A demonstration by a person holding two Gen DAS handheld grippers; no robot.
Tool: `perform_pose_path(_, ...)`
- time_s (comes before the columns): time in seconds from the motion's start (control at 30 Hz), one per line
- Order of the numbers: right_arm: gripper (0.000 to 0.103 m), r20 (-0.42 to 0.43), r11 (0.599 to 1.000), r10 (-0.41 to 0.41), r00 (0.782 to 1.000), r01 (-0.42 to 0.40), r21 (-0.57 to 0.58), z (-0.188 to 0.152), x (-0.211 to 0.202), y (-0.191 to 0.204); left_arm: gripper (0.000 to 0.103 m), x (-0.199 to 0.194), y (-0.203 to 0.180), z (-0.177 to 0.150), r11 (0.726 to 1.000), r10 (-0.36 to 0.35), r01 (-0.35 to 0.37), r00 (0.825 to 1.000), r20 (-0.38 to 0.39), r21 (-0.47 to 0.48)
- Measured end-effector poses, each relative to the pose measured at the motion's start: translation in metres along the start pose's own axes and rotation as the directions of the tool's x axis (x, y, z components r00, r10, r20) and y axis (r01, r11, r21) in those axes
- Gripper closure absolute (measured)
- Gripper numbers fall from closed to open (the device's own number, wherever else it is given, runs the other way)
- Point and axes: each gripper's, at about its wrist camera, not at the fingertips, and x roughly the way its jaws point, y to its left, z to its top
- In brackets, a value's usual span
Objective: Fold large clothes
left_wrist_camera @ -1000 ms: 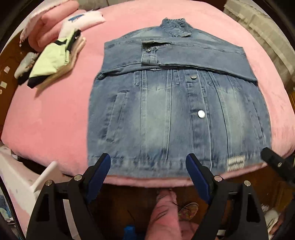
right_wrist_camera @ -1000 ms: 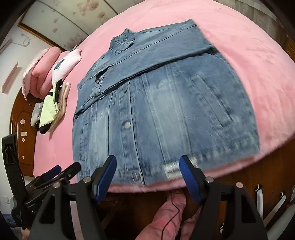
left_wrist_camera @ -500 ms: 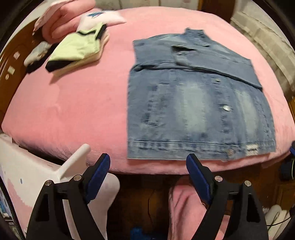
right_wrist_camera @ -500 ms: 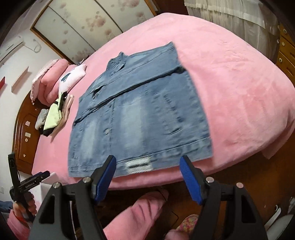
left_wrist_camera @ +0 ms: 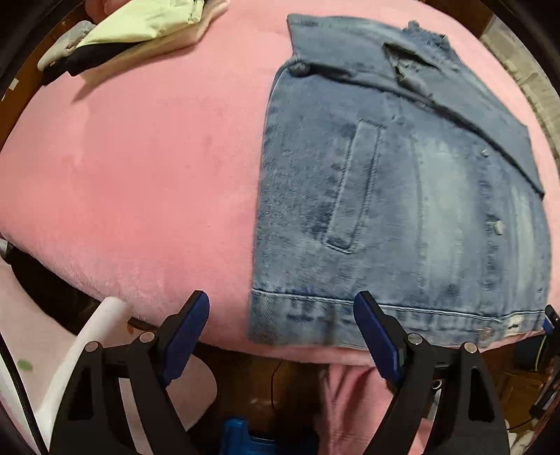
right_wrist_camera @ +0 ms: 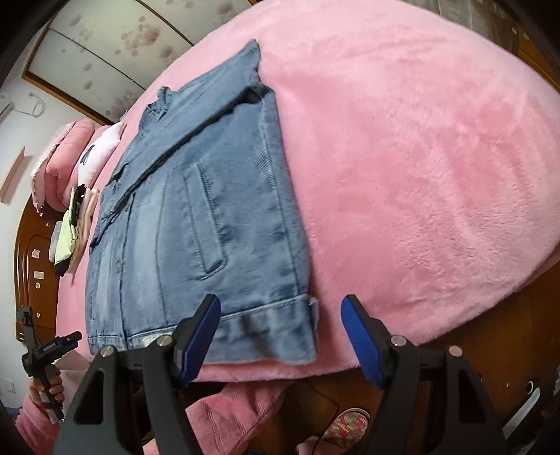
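A blue denim jacket (left_wrist_camera: 402, 196) lies flat on the pink bed, front up, sleeves folded across its chest, hem at the bed's near edge. My left gripper (left_wrist_camera: 281, 334) hovers open over the hem's left corner, one blue pad on either side of it, nothing between them. In the right wrist view the same jacket (right_wrist_camera: 210, 217) runs away toward the headboard. My right gripper (right_wrist_camera: 281, 337) stands open astride the hem's right corner, empty. The left gripper (right_wrist_camera: 52, 344) also shows at the far left there, held in a hand.
Folded clothes (left_wrist_camera: 140, 31) are stacked at the bed's far left, near pink pillows (right_wrist_camera: 59, 157). The pink bed cover (right_wrist_camera: 420, 157) stretches bare to the jacket's right. A white chair (left_wrist_camera: 87, 350) stands below the bed's edge. The person's pink trouser leg (left_wrist_camera: 350, 402) is underneath.
Both grippers have spread apart and come down: the left slid toward the hem's left corner, the right toward its right corner. The jacket has not moved. Both stay open.
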Motion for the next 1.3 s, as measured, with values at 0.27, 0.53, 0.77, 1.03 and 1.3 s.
perform_pose_path(0.27,0.032,-0.033,1.0,-0.007,0.999,0.008,0.015,0.007,0.025,-0.004,0.02,0.036,0.011,0.003,0.999,0.009,-0.006,0.996,-0.093,0.037)
perform_pose_path(0.53,0.03,-0.053,0.999,-0.001,0.999,-0.002,-0.041,0.012,0.032,-0.004,0.008,0.064,0.025,0.019,0.999,-0.032,0.033,0.992,-0.125,0.009)
perform_pose_path(0.77,0.047,-0.114,0.998,0.055,0.992,-0.054,0.013,0.019,0.031,-0.01,0.008,0.079,0.032,0.022,0.992,-0.121,0.124,0.983,-0.14,0.009)
perform_pose_path(1.03,0.076,-0.113,0.971,0.189,0.975,-0.169,0.17,0.011,0.02,-0.018,0.047,0.071,0.001,0.011,0.972,-0.232,0.233,0.967,-0.109,0.001)
perform_pose_path(1.3,0.084,-0.033,0.894,0.348,0.937,-0.322,0.312,0.013,-0.008,0.002,0.089,0.04,0.004,0.009,0.906,-0.356,0.349,0.934,0.014,-0.238)
